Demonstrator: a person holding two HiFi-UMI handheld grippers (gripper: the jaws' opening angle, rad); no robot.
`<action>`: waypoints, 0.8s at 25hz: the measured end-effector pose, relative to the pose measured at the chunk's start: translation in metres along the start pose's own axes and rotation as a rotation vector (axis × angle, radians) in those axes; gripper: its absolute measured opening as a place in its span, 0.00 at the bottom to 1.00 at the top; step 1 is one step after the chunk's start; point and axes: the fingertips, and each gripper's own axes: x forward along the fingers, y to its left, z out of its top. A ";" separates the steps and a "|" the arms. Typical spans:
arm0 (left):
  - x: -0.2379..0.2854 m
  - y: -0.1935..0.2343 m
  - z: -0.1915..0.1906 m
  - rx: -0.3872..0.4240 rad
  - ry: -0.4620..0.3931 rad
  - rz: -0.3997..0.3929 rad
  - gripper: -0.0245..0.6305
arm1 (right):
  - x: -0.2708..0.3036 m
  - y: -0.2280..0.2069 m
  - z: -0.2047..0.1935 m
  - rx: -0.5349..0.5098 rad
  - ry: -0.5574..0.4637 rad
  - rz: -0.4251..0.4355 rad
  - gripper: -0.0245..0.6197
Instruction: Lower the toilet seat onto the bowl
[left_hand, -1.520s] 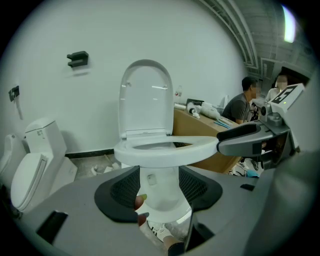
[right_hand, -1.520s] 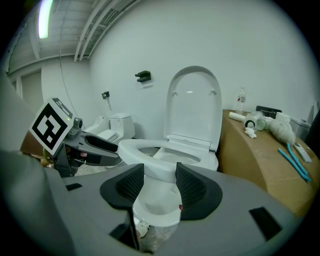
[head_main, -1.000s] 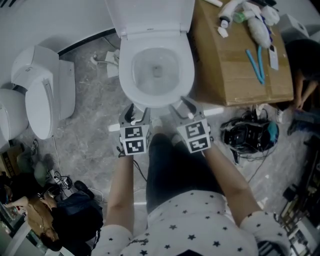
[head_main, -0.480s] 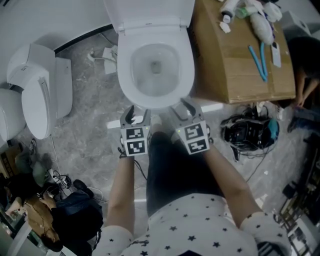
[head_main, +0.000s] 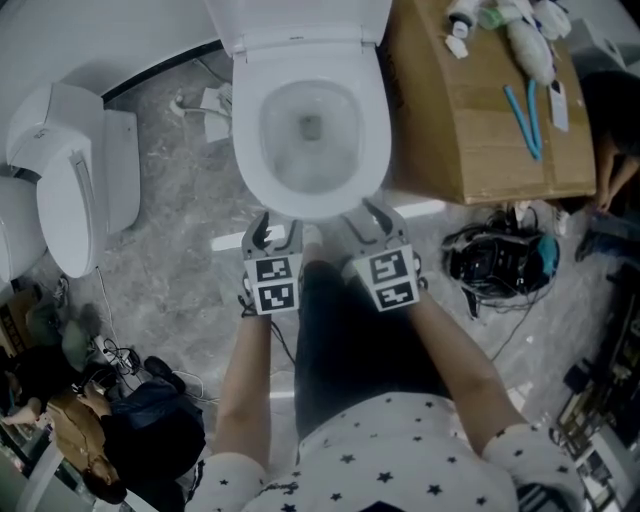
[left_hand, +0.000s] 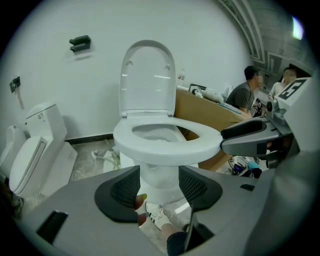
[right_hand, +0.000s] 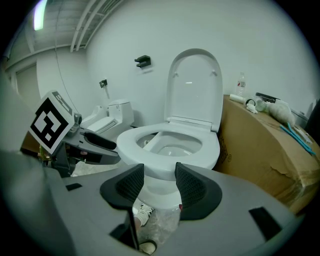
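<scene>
The toilet seat (head_main: 373, 150) lies flat on the bowl (left_hand: 159, 182), its ring level all the way round. The lid (left_hand: 148, 75) stands upright against the white wall (left_hand: 60, 90).

Both tools hang in front of the bowl's front edge, close to it but not touching. The left hand-held gripper (head_main: 272, 232) has its jaws apart, with only the bowl's pedestal and a shoe showing through the gap. The right hand-held gripper (head_main: 368, 222) is likewise spread, with nothing between its pads. The two sit side by side with a narrow gap between them, and the person's dark trouser leg is below.

On the toilet's right, a cardboard box (head_main: 470, 130) stands just beside the seat's edge and leaves almost no room there. Its top carries small items and two blue sticks (head_main: 525, 118). On the left, a stretch of grey marbled floor (head_main: 180, 200) lies open between the bowl and a second toilet (head_main: 75, 190). A tangle of cables (head_main: 495, 265) lies on the floor near the right forearm, below the box's front edge.
</scene>
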 end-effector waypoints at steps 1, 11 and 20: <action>0.001 0.000 -0.002 -0.004 0.001 0.000 0.41 | 0.001 0.000 -0.002 -0.001 0.003 0.000 0.35; 0.015 0.001 -0.023 -0.005 0.032 -0.001 0.41 | 0.013 0.003 -0.022 0.012 0.037 0.006 0.35; 0.029 0.000 -0.042 0.012 0.063 -0.001 0.41 | 0.024 0.005 -0.041 0.024 0.062 0.001 0.35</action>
